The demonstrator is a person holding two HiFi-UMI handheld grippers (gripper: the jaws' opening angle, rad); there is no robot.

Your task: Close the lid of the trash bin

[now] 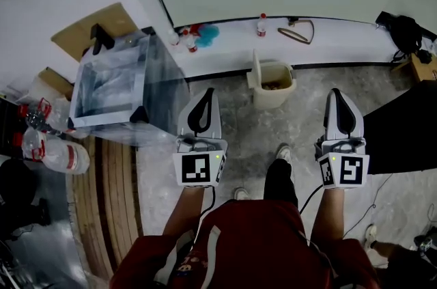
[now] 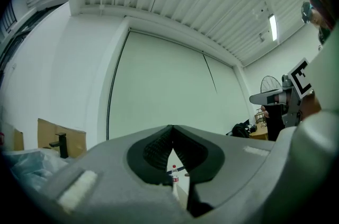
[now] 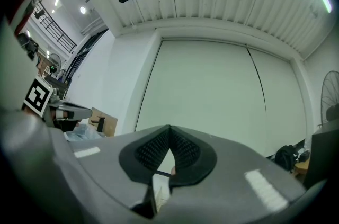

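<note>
Glossy clear-plastic container (image 1: 113, 86) far left. Left gripper (image 1: 206, 95) — grey shell, ribbed black pads clenched together, nothing held — points forward, roughly level. Trash bin (image 1: 273, 88), small, beige, squarish plastic, stands on the mottled stone floor (image 1: 300, 137) ahead, between both grippers; its lid (image 1: 257, 67) is upright, open. Right gripper (image 1: 337, 95) alike — clamped, empty.

The trash bin (image 1: 270, 100) is made of cream plastic, smooth and matt; the left gripper (image 1: 206, 92) and right gripper (image 1: 337, 92) are shelled in matt grey plastic, with black ribbed pads (image 2: 156, 150); the floor (image 1: 239, 137) is finished as grey marbled stone, faintly glossy; wooden slats (image 1: 113, 199) and brown cardboard (image 1: 85, 31) are matt; a crate (image 1: 116, 86) is wrapped in clear glossy film.
</note>
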